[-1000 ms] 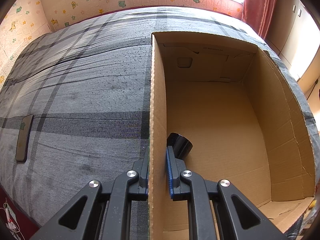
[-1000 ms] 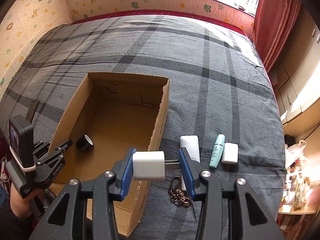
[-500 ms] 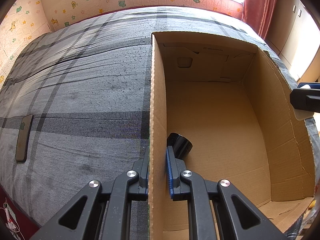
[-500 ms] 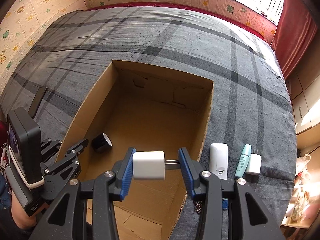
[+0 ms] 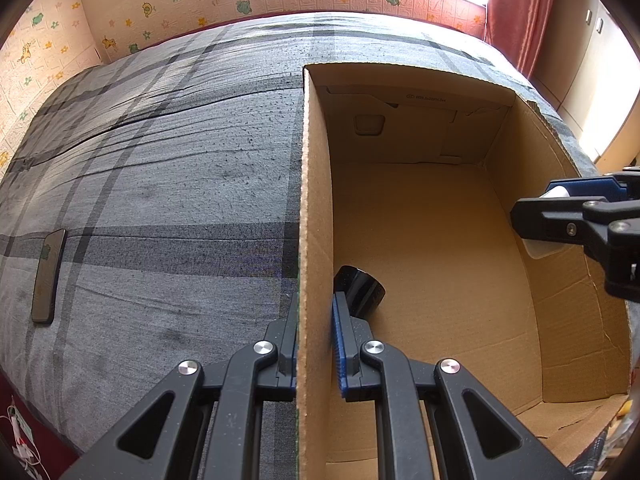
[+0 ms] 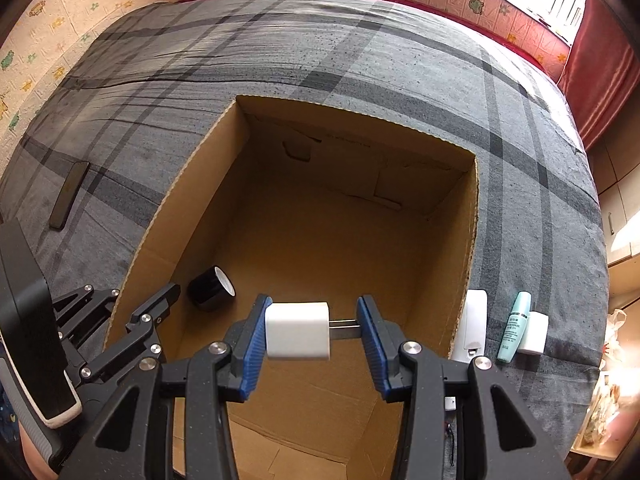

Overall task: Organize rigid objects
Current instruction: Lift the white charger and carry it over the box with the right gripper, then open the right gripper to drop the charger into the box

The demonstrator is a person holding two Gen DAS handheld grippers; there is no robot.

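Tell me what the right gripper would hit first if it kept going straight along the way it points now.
Most likely the bare cardboard floor of the box. The right gripper, shut on the white charger, points down into the open box, and nothing lies in that line. The black tape roll sits off to its left; depth is uncertain.

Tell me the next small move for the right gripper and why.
Probably lower it a little further, then let go. The right gripper holds the white charger over the open cardboard box, whose wall the left gripper grips; bare floor lies beside the black tape roll.
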